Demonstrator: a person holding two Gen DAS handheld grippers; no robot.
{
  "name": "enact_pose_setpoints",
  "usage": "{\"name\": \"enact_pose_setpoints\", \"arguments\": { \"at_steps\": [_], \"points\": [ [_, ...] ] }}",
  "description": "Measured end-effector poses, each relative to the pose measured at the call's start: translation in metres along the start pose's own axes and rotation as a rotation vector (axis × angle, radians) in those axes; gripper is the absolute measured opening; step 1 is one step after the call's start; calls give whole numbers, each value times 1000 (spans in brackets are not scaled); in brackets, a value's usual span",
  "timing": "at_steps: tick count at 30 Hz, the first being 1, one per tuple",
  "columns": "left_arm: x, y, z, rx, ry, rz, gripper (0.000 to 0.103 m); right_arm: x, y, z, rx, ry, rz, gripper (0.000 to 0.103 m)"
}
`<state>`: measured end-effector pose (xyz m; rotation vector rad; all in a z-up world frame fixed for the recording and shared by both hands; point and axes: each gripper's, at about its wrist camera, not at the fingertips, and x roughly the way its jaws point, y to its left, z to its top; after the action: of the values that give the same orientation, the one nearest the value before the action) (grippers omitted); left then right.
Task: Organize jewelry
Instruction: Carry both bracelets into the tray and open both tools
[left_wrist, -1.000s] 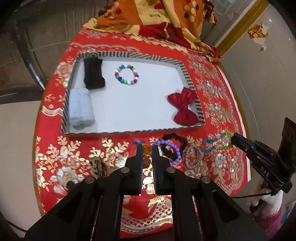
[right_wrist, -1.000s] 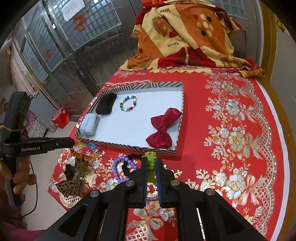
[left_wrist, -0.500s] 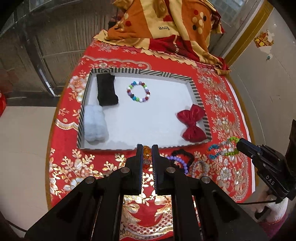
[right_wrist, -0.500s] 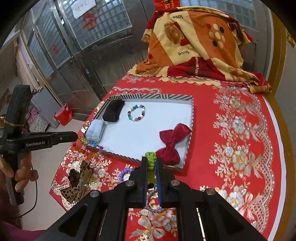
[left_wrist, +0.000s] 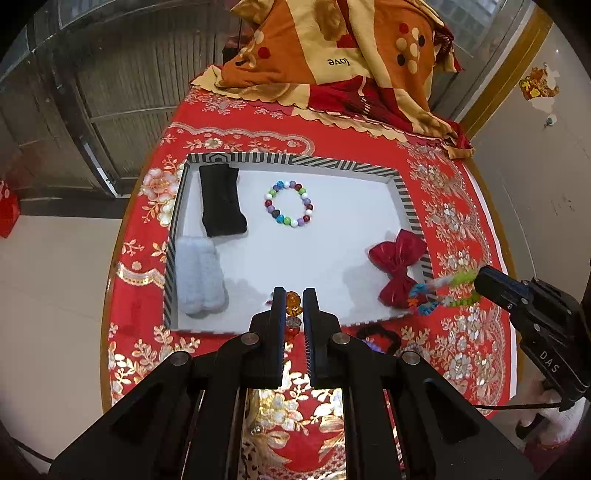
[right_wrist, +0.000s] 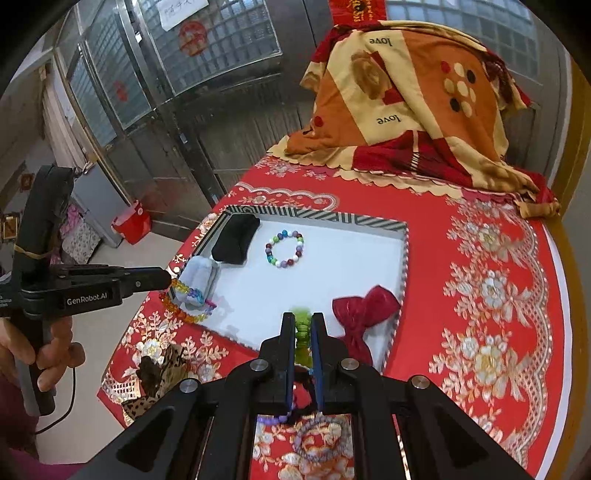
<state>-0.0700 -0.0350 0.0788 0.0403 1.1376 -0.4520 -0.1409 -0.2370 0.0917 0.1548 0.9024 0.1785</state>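
A striped-rim tray (left_wrist: 295, 159) (right_wrist: 314, 214) with a white floor lies on the red tablecloth. In it are a multicoloured bead bracelet (left_wrist: 289, 202) (right_wrist: 284, 248), a red bow (left_wrist: 397, 271) (right_wrist: 364, 314), a black fabric piece (left_wrist: 221, 199) and a pale blue fluffy piece (left_wrist: 197, 280). My left gripper (left_wrist: 294, 295) (right_wrist: 168, 282) is shut on an orange bead bracelet (left_wrist: 293, 304) (right_wrist: 183, 306) that hangs over the tray's near left edge. My right gripper (right_wrist: 303, 319) (left_wrist: 480, 278) is shut on a green beaded bracelet (right_wrist: 302, 332) (left_wrist: 441, 291) above the tray's near right corner.
Purple and black bracelets (right_wrist: 317, 435) (left_wrist: 376, 338) lie on the cloth in front of the tray. A leopard-print bow (right_wrist: 155, 373) sits near the table's left edge. A folded orange blanket (left_wrist: 343, 62) is piled at the far end. A hand (right_wrist: 44, 354) holds the left gripper's handle.
Both grippers have risen and moved forward from the cloth in front of the tray to over its near edge, each carrying its bracelet. The jaws have stayed shut.
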Motion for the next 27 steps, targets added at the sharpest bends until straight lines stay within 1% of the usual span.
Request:
{"name": "enact_pose_setpoints", "arguments": {
  "at_steps": [7,10,13,19,25,27],
  "points": [
    [19,-1,15,0,26,8,7,23,-3,22,-12,10,5,8],
    [26,0,19,-6,36,10,8,30,-10,26,15,17,32,8],
    [32,3,22,-12,47,8,7,40,-13,26,11,51,34,8],
    [52,5,29,-27,93,-8,7,54,-24,26,70,75,51,8],
    [70,9,28,-42,134,-24,7,67,-28,18,117,107,59,9],
    [78,16,27,-57,150,-10,7,69,-28,15,125,115,62,13]
  ]
}}
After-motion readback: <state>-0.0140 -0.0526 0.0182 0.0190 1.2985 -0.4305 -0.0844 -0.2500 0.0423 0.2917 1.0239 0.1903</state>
